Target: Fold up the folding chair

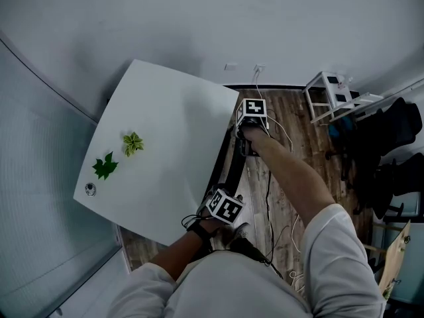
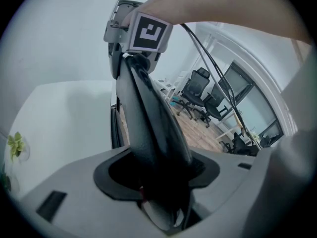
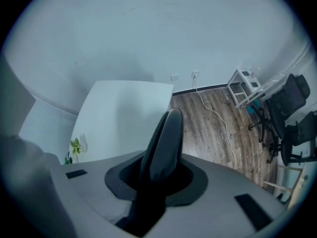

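Item 1, folding chair (image 1: 232, 169): a black chair, seen edge-on in the head view as 1 narrow dark strip. It runs along the right-hand edge of the white table (image 1: 165, 131), just beside it and over the wooden floor (image 1: 288, 144). In the left gripper view its dark panels lie close against each other.

Item 2, left gripper (image 1: 225, 209): it sits at the near end of the chair, close to the person's body, and points steeply down. Its own view shows the jaws partly apart with the chair's thick black edge filling the gap between them. The grip is on the chair.

Item 3, right gripper (image 1: 252, 126): it sits at the far end of the same chair, near the table's far corner. Its jaws stand narrower than the left pair and are clamped on a slim rounded black edge of the chair, which rises out of the slot.

Item 4, relation: the chair spans the 2 grippers, held at both ends.

Item 5, surroundings: 2 green leaf pieces (image 1: 119, 155) lie on the table, well apart from the chair. Office chairs (image 1: 391, 144) stand at the right.
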`<state>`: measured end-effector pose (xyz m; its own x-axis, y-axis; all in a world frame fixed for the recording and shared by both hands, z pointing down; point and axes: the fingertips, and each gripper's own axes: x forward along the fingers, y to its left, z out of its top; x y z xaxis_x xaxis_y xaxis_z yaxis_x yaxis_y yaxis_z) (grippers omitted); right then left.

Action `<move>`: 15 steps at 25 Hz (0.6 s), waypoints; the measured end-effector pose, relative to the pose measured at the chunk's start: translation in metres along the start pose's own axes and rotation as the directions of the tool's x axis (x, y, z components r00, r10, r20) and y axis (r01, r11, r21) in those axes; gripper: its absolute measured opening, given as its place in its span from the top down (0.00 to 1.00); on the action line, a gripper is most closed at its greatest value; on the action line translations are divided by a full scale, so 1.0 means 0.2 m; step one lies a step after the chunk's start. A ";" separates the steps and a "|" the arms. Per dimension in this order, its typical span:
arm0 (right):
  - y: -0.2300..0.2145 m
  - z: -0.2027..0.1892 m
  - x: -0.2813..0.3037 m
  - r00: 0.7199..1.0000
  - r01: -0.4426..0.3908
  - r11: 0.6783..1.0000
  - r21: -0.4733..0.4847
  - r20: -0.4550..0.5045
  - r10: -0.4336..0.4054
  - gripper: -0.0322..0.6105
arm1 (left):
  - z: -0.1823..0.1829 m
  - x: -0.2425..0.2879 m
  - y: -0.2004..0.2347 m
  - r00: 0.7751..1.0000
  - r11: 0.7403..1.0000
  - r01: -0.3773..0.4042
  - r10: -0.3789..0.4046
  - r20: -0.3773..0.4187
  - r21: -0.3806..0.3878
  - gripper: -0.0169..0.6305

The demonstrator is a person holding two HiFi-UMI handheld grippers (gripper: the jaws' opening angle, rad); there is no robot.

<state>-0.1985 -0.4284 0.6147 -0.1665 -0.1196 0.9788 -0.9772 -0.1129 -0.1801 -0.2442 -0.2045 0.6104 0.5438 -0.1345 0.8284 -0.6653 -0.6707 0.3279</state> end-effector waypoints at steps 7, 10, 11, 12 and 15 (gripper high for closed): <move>0.08 0.03 0.02 1.000 0.007 1.000 0.006 -0.009 -0.006 0.78 | -0.01 -0.06 0.11 1.000 1.000 0.017 -0.017 -0.001 0.011 0.60; 0.11 0.03 0.04 1.000 0.005 1.000 0.008 -0.007 -0.005 0.76 | -0.04 -0.07 0.15 1.000 1.000 0.021 -0.021 0.003 0.014 0.61; 0.12 0.03 0.04 1.000 0.004 1.000 0.010 -0.005 -0.004 0.76 | -0.05 -0.07 0.16 1.000 1.000 0.023 -0.023 0.007 0.012 0.61; 0.13 0.03 0.04 1.000 0.002 1.000 0.012 -0.003 -0.002 0.76 | -0.05 -0.07 0.17 1.000 1.000 0.025 -0.025 0.010 0.008 0.61; 0.17 0.04 0.05 1.000 0.000 1.000 0.016 -0.001 0.000 0.74 | -0.05 -0.09 0.21 0.999 1.000 0.029 -0.029 0.029 -0.009 0.61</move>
<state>-0.2316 -0.4419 0.6175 -0.1667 -0.1188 0.9788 -0.9749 -0.1285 -0.1816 -0.2870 -0.2226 0.6139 0.5776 -0.1365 0.8049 -0.6537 -0.6679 0.3558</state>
